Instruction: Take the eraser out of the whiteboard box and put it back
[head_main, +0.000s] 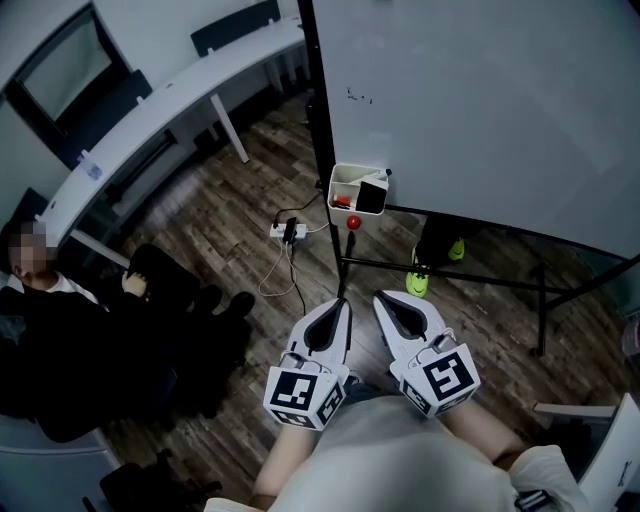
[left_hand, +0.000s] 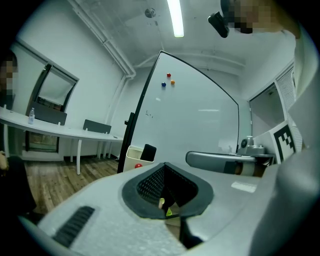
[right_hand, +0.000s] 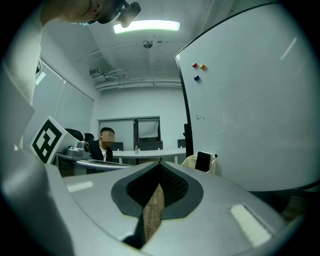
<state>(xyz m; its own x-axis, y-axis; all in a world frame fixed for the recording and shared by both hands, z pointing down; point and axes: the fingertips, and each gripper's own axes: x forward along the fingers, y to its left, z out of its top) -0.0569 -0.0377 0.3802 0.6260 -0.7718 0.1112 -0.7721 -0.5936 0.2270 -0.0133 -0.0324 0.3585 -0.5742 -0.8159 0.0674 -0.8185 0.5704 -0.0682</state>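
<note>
Standing on its end, the black eraser (head_main: 372, 196) is seen in the right part of the white whiteboard box (head_main: 345, 180), which is hung at the edge of the whiteboard (head_main: 480, 100). It is well ahead of both grippers. The left gripper (head_main: 343, 301) and right gripper (head_main: 383, 297) are held side by side, both pinched together, with nothing held. The eraser is judged a little nearer the right gripper.

— Where did the box stand?
— We found the box (head_main: 334, 190) at the lower left corner of the whiteboard (head_main: 480, 100), with the eraser (head_main: 372, 196) in its right side.
— And around it?
— We noted a power strip (head_main: 288, 231) on the floor (head_main: 220, 220) to its left, a desk (head_main: 150, 110) behind that, and a seated person (head_main: 70, 330) far left.
</note>
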